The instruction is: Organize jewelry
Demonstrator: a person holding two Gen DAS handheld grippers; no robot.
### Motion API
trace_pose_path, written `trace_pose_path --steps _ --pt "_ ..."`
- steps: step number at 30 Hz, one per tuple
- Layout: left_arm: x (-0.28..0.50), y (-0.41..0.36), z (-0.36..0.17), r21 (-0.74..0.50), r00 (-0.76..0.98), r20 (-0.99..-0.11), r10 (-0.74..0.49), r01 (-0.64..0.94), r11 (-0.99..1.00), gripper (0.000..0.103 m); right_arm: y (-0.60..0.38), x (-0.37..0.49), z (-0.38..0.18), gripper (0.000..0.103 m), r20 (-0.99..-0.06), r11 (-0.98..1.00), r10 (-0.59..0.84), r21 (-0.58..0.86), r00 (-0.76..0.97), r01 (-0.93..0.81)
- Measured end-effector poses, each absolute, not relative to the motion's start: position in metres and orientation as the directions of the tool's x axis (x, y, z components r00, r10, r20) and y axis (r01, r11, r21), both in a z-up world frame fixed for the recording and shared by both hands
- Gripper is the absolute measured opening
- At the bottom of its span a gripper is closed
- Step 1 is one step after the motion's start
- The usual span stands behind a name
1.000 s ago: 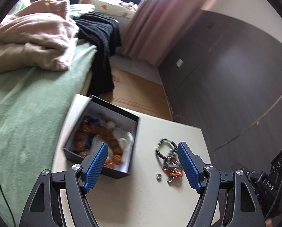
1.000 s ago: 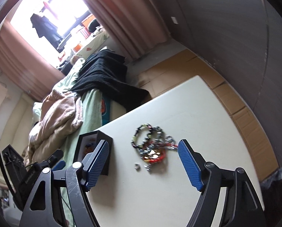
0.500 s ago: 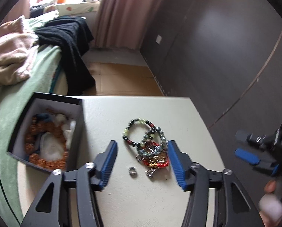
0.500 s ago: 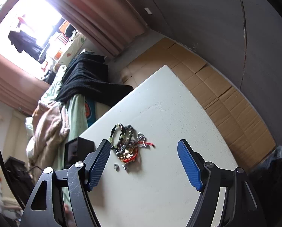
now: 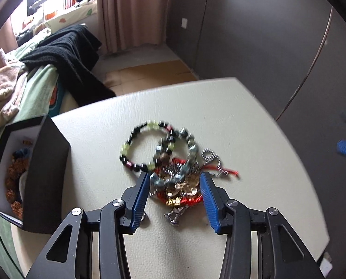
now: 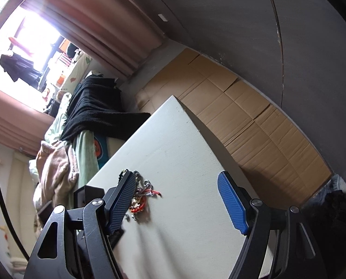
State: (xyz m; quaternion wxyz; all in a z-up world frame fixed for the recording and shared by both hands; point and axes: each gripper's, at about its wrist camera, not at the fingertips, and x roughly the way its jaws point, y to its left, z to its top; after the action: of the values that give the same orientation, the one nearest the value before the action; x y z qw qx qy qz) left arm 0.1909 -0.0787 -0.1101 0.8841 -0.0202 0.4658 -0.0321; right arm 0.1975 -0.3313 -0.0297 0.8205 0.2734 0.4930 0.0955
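Jewelry tangle (image 5: 175,167), tabletop (image 5: 254,139) centre: left claw (image 5: 174,183) half-open, straddling it, gripping nothing. Risk: interlocked bracelets lift together, spilling before box (image 5: 43,169) at 9 o'clock. Right claw (image 6: 177,200) wide, empty.

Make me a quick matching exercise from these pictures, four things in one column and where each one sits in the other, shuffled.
Things
1. jewelry pile
2. black box
3. black blanket
4. left gripper

Places
A. draped over the bed's edge
B. at the table's left edge, beads inside
C. middle of the white table
D. open, its fingers either side of the pile's near end

Pairs: 1-C, 2-B, 3-A, 4-D
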Motion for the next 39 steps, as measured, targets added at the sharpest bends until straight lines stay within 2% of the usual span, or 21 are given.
trace_pose_path --steps 1,3,7,8,14,22,23,25,26,27,28,29,34,39 --pt "0.189 -0.079 -0.110 -0.059 0.574 -0.816 -0.071 0.040 0.997 0.046 -0.329 0.197 -0.028 0.075 -0.757 0.836 0.427 0.539 0.494 0.102" --pt "0.188 -0.079 -0.108 -0.053 0.574 -0.816 -0.068 0.043 0.998 0.028 -0.326 0.197 -0.027 0.075 -0.759 0.842 0.431 0.532 0.487 0.084" --pt "0.185 -0.075 -0.107 -0.089 0.569 -0.817 -0.089 0.028 0.996 0.025 -0.320 0.197 -0.027 0.075 -0.776 0.866 0.413 0.497 0.477 0.059" --pt "0.184 -0.071 -0.106 -0.112 0.569 -0.816 -0.104 0.020 0.993 0.000 -0.319 0.197 -0.027 0.075 -0.775 0.866 0.416 0.497 0.476 0.054" --pt "0.176 -0.053 -0.087 -0.258 0.582 -0.785 -0.214 0.008 0.966 0.000 -0.311 0.200 -0.037 0.075 -0.769 0.847 0.460 0.530 0.443 0.039" --pt "0.180 -0.051 -0.072 -0.256 0.617 -0.755 -0.221 0.032 0.966 0.000 -0.286 0.203 -0.051 0.075 -0.781 0.843 0.493 0.537 0.384 0.008" --pt "0.183 -0.053 -0.073 -0.249 0.610 -0.762 -0.217 0.033 0.968 0.002 -0.286 0.203 -0.052 0.075 -0.779 0.840 0.496 0.542 0.383 0.014" --pt "0.188 -0.056 -0.075 -0.242 0.593 -0.776 -0.216 0.036 0.970 0.013 -0.291 0.204 -0.053 0.075 -0.776 0.834 0.496 0.551 0.389 0.037" --pt "0.190 -0.058 -0.077 -0.245 0.585 -0.780 -0.221 0.039 0.969 0.029 -0.295 0.204 -0.052 0.075 -0.775 0.832 0.492 0.553 0.397 0.047" --pt "0.192 -0.059 -0.079 -0.243 0.584 -0.782 -0.217 0.036 0.969 0.053 -0.298 0.204 -0.052 0.075 -0.774 0.831 0.490 0.553 0.401 0.052" --pt "0.192 -0.061 -0.079 -0.230 0.591 -0.781 -0.200 0.026 0.973 0.062 -0.303 0.205 -0.052 0.075 -0.773 0.829 0.486 0.555 0.408 0.065" --pt "0.191 -0.063 -0.078 -0.212 0.611 -0.771 -0.180 0.020 0.977 0.065 -0.306 0.205 -0.052 0.075 -0.772 0.828 0.484 0.557 0.411 0.071" --pt "0.195 -0.077 -0.079 -0.193 0.639 -0.747 -0.184 0.056 0.980 0.065 -0.322 0.206 -0.053 0.075 -0.772 0.818 0.478 0.565 0.418 0.109" --pt "0.200 -0.098 -0.091 -0.113 0.624 -0.764 -0.165 0.121 0.986 0.048 -0.332 0.206 -0.050 0.075 -0.765 0.811 0.480 0.574 0.429 0.116"
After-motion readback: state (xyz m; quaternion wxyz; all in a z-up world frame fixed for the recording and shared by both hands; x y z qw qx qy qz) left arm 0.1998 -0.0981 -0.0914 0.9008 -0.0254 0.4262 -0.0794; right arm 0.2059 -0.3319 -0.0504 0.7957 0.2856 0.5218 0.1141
